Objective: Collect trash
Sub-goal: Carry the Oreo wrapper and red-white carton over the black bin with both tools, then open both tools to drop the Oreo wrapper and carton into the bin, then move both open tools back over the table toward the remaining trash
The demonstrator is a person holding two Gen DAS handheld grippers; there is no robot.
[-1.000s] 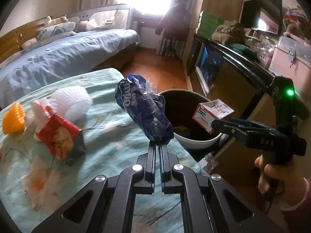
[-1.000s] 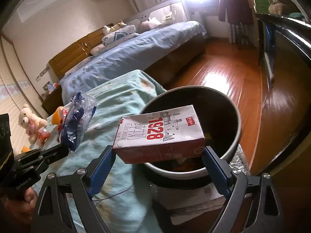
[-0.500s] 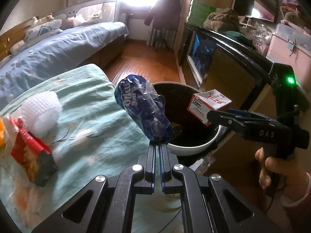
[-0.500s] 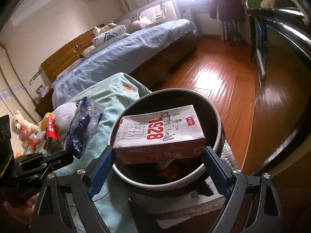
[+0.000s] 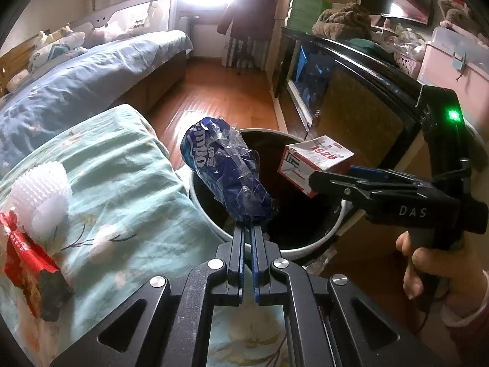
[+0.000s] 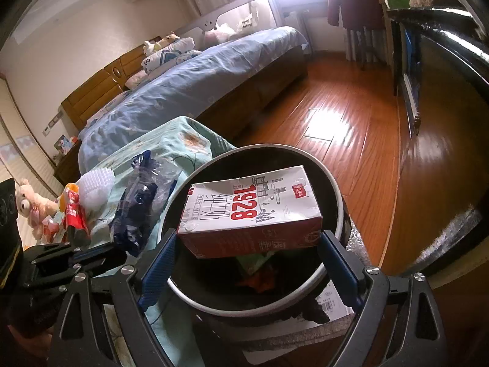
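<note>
Milk carton (image 6: 249,211): shifted from beside the near rim of the trash bin (image 6: 334,195) to over its open mouth
Blue wrapper (image 5: 224,177): carried off the tablecloth (image 5: 122,183), now over the bin's edge
Red packet (image 5: 26,263), white foam net (image 5: 39,189): slid toward left border of left wrist view
Orange item: gone from that view

I can read "1928" and "PURE MILK" on my milk box (image 6: 250,211). My right gripper (image 5: 314,180), at 3 o'clock, says "DAS" on its side.
</note>
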